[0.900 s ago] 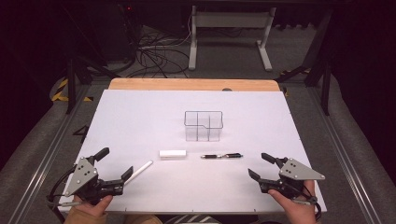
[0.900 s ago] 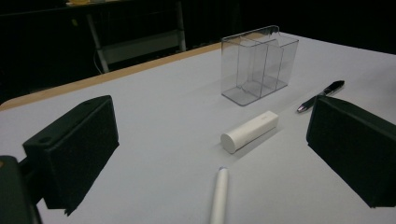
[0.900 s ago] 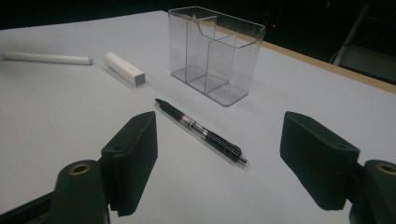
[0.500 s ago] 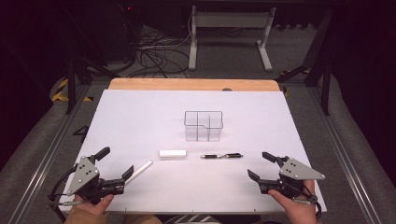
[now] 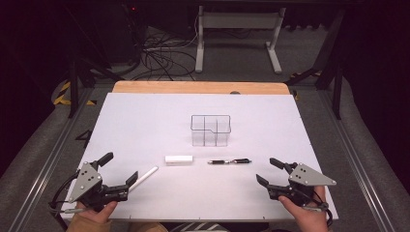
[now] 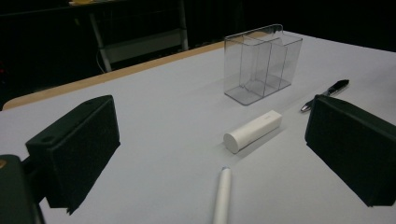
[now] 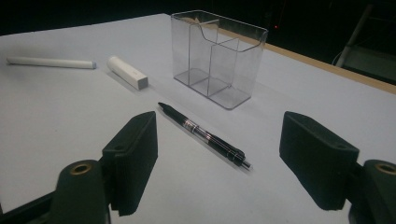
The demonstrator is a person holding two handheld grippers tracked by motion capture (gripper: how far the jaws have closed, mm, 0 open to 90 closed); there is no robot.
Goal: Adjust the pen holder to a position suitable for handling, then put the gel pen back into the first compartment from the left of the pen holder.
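Hovering near the table's [image 5: 145, 111] front edge, both grippers' jaws gape empty, open surface ahead.

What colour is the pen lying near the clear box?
The pen is black with silvery trim, clearest in the right gripper view.

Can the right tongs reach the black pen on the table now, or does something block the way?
Probably yes. The right tongs stand open and empty, and the black pen lies on the bare white table just ahead of them. The clear organizer stands farther back, out of the path.
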